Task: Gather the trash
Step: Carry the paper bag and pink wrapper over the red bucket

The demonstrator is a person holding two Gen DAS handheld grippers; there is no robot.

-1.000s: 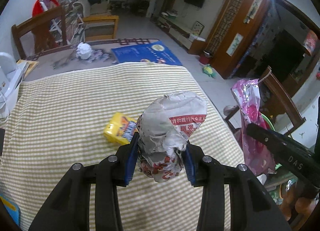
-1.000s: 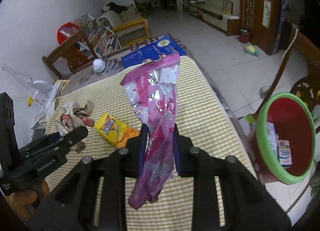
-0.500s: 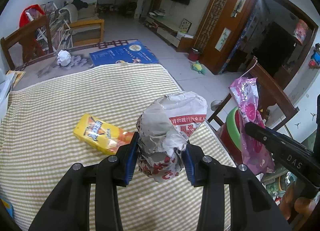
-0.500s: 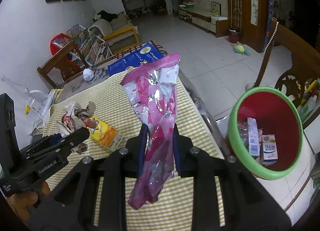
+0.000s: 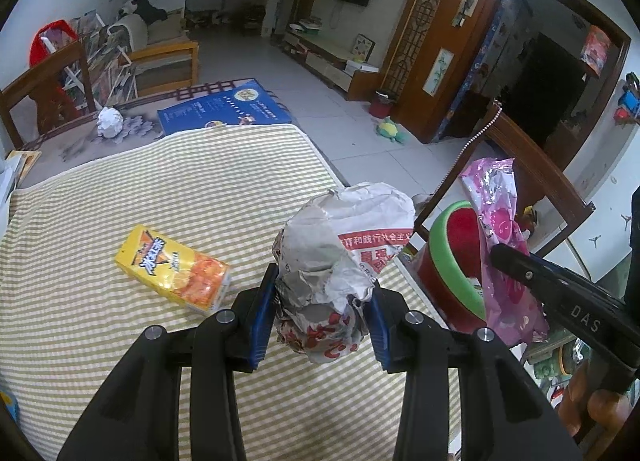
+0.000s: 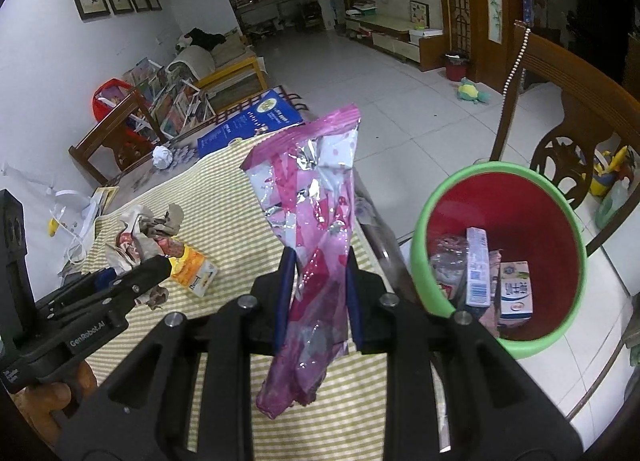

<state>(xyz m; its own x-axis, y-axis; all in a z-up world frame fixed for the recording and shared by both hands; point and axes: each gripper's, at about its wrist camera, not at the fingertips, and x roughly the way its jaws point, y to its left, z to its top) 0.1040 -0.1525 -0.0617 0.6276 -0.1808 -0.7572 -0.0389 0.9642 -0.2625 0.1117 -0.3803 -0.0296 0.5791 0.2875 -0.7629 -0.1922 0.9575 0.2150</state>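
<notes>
From the left wrist camera, the left gripper [image 5: 322, 315] pinches a crumpled newspaper wad [image 5: 340, 261] between its blue pads, held above the striped tablecloth [image 5: 160, 189]; a yellow juice carton [image 5: 173, 267] lies on the cloth at ten o'clock of the wad; the red bin [image 5: 448, 261] with green rim sits at three o'clock, off the table edge. From the right wrist camera, the right gripper [image 6: 318, 297] clamps a pink foil wrapper [image 6: 316, 221], standing upright; the bin [image 6: 532, 197], at three o'clock, holds cartons [image 6: 516, 295].
</notes>
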